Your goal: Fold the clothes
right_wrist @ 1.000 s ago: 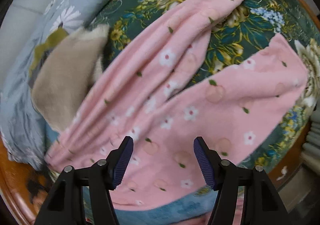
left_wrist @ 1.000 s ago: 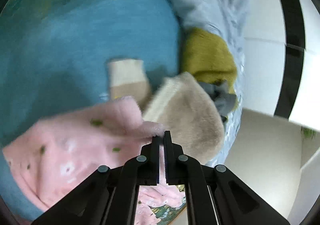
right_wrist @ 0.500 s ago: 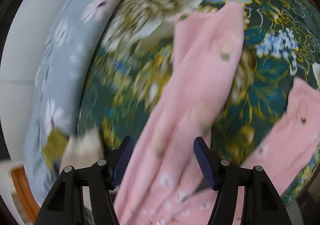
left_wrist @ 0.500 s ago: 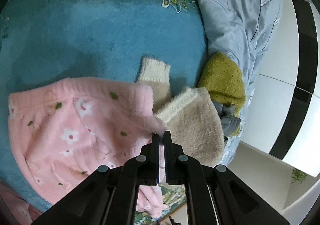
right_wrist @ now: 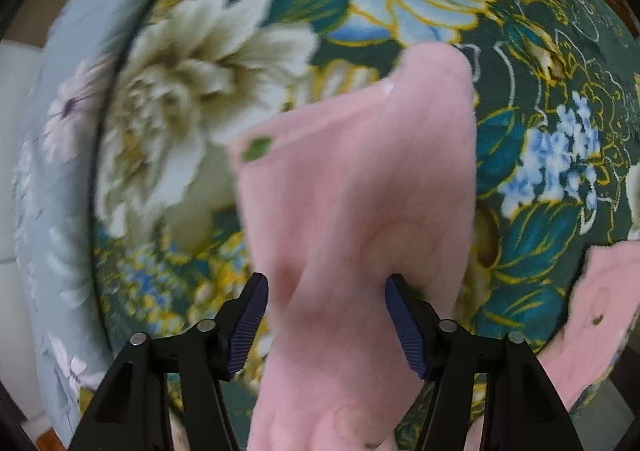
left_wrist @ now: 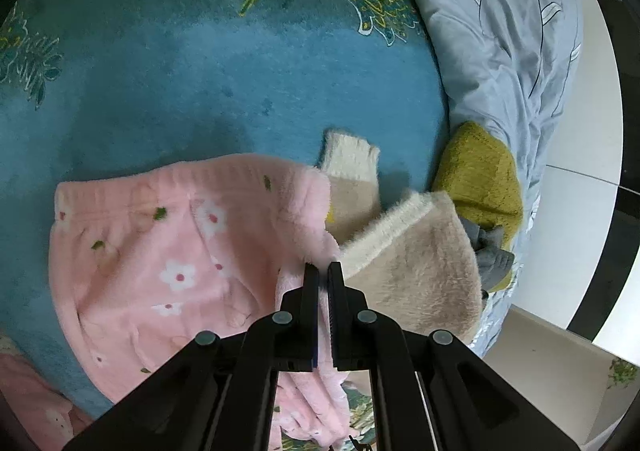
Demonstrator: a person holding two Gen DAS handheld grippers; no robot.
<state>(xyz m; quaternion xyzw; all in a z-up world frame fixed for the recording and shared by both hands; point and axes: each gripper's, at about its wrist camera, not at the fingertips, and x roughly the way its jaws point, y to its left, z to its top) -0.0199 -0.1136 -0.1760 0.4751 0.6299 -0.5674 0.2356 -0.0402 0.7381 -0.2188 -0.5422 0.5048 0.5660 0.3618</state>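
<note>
Left wrist view: the left tool (left_wrist: 323, 275) points down and forward over the bed, its two black fingers drawn almost together with pink fleece pinched in the narrow gap. That fleece is an edge of the pink flowered garment (left_wrist: 168, 251), whose ribbed waistband lies spread on the blue floral blanket (left_wrist: 208, 63) to the left of the tool, while more of its cloth hangs down below the fingers. Just right of the tool lies a beige fluffy garment (left_wrist: 416, 271), one cuff reaching out toward the far side. Beyond it, an olive-yellow knit (left_wrist: 480, 175) sits against a grey-blue quilt (left_wrist: 508, 27) along the right edge of the bed, with white floor tiles (left_wrist: 576, 211) past that.

Right wrist view: the right tool (right_wrist: 324, 311) has its blue-padded fingers spread wide and grips nothing. A leg of the pink garment (right_wrist: 360, 191) runs up between them toward the far side, over dark green cloth with big flowers (right_wrist: 224, 63). I cannot tell whether the pads touch it; the picture is blurred. Only this view shows the leg's far end and a second pink piece (right_wrist: 596, 303) near right. The grey-blue quilt (right_wrist: 44, 171) lies along the left.
</note>
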